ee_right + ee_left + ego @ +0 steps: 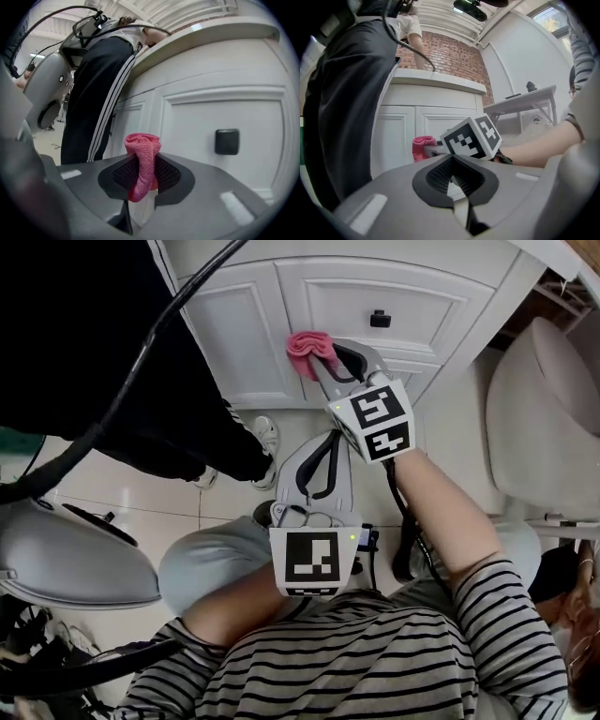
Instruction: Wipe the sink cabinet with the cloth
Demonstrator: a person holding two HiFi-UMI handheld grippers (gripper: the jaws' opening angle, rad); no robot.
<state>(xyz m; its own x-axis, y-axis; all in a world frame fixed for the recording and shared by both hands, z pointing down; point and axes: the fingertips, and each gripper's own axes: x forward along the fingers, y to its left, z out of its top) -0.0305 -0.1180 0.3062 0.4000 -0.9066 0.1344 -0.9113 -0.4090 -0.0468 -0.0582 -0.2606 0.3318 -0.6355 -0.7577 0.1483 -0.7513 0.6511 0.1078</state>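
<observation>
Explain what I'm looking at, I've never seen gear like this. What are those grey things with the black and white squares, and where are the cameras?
No robot here: a person in a striped top holds a hand-held claw in each hand. The head view is from a camera on their head, looking down. The other two views are from cameras riding on each claw. The right claw grips a pink cloth at the white sink cabinet, near a black knob. The left claw hangs back, closed on nothing. The checkered cubes are part of the claws.
</observation>
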